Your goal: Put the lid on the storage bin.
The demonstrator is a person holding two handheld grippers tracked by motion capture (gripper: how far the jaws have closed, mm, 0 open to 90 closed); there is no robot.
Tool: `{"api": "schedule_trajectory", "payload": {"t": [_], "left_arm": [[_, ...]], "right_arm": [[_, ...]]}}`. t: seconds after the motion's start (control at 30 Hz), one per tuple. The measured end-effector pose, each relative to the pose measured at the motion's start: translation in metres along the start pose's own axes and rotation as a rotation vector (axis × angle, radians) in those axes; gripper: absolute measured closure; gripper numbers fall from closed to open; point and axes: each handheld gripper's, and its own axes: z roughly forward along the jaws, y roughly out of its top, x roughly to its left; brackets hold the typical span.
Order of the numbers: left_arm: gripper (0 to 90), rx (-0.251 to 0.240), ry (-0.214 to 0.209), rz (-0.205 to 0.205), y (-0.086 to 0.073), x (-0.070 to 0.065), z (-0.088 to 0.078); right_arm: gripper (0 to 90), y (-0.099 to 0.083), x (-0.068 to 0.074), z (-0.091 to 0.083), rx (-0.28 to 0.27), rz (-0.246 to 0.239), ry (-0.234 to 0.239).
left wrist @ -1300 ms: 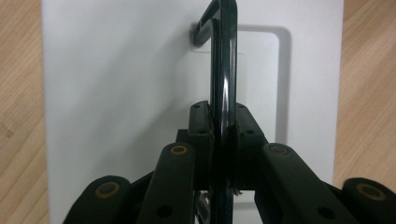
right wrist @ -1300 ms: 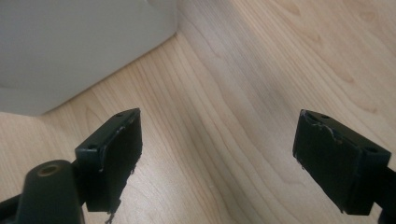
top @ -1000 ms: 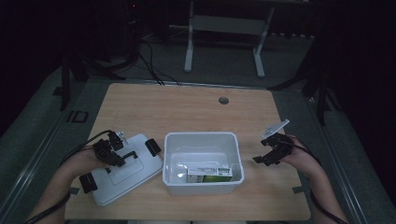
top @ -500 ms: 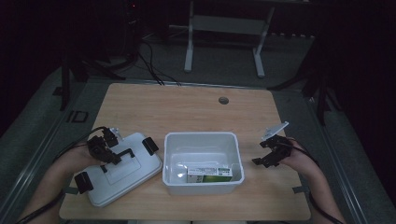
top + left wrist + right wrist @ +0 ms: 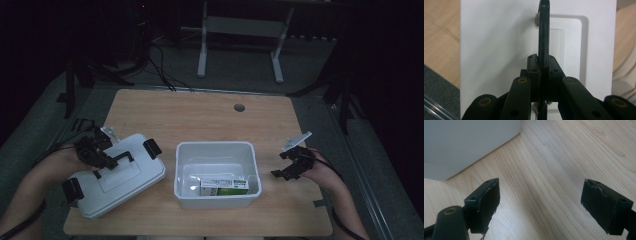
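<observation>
A white lid (image 5: 131,179) with black latches lies on the table's left side, tilted. My left gripper (image 5: 109,160) is shut on the lid's thin black handle (image 5: 122,156). In the left gripper view the handle (image 5: 544,30) runs straight up between the closed jaws of the left gripper (image 5: 541,63), over the lid (image 5: 499,37). A white bin (image 5: 215,197) stands at the middle front with a green and white box (image 5: 224,186) inside. My right gripper (image 5: 278,165) stands open just right of the bin, low over the wood. In the right gripper view my right gripper (image 5: 540,202) holds nothing, and the bin's wall (image 5: 461,142) is at upper left.
The wooden table (image 5: 200,120) has a round cable hole (image 5: 239,107) near its far edge. A person's forearms come in from the bottom corners. Beyond the table, in the dark, a white desk frame (image 5: 240,30) stands on the floor.
My left gripper has moved left, away from the bin, with the lid's handle in it, and the lid has shifted with it. The right gripper has barely moved.
</observation>
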Motion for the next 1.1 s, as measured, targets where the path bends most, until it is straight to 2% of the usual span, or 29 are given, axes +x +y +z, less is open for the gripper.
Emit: {"api": "schedule_trajectory", "payload": {"t": [0.13,0.23,0.4,0.43,0.47,0.57,0.63,0.73,0.93,1.1], "left_arm": [[84.1,-0.044,0.017,0.017,0.007,-0.004,-0.026],[84.1,-0.058,0.033,0.036,0.015,-0.008,-0.043],[84.1,-0.086,0.037,0.081,0.034,-0.019,-0.061],[84.1,-0.086,0.037,0.081,0.034,-0.019,-0.061],[84.1,-0.084,0.033,0.108,0.042,-0.025,-0.063],[84.1,-0.074,0.025,0.142,0.054,-0.033,-0.065],[84.1,-0.09,0.009,0.158,0.062,-0.038,-0.066],[84.1,-0.09,-0.004,0.188,0.076,-0.048,-0.067],[84.1,-0.068,-0.025,0.262,0.103,-0.065,-0.061],[84.1,-0.081,-0.055,0.307,0.125,-0.078,-0.054]], "right_arm": [[15.5,0.0,0.001,-0.001,-0.003,-0.001,-0.001],[15.5,0.001,0.0,-0.001,-0.005,-0.005,-0.003],[15.5,0.001,0.001,0.0,-0.006,-0.006,0.0],[15.5,0.001,0.001,0.0,-0.006,-0.006,0.0],[15.5,0.001,0.002,0.0,-0.004,-0.003,0.004],[15.5,0.0,0.002,0.002,0.002,-0.002,0.013],[15.5,-0.001,0.002,0.002,0.001,-0.007,0.014],[15.5,-0.002,0.002,0.001,-0.009,-0.003,0.014],[15.5,-0.002,0.003,0.002,-0.014,0.0,0.018],[15.5,-0.003,0.004,0.005,-0.011,-0.001,0.023]]}}
